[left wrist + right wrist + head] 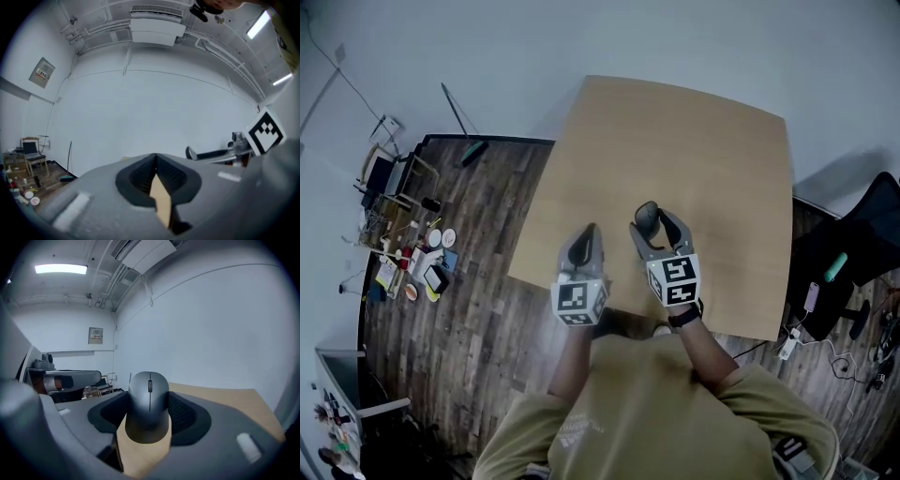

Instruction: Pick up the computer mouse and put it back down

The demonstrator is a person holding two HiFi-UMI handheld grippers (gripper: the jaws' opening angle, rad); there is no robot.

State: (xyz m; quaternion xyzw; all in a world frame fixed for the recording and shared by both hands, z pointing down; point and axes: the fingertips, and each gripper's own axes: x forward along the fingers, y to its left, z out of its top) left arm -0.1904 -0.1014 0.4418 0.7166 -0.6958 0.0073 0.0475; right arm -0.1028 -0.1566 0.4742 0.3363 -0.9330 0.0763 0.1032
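Down on the dark plank floor (459, 319): light wood table (675, 141), roughly square, and we're at its near edge. Black chair (862, 244) stands off the table's right side, and a spread of small clutter (417, 253) lies on the floor to its left. Both our grippers are over the near half of the table, side by side and close together, pointing away from us. Right gripper (656, 217): jaws fairly wide, pads clamped on the sides of the computer mouse (148, 404), scroll wheel up and at the far end. Mouse sits between the pads over bare tabletop; we can't tell whether its underside touches the wood. Left gripper (589, 231): jaws closed tip to tip, just left of the right one, clear of the mouse
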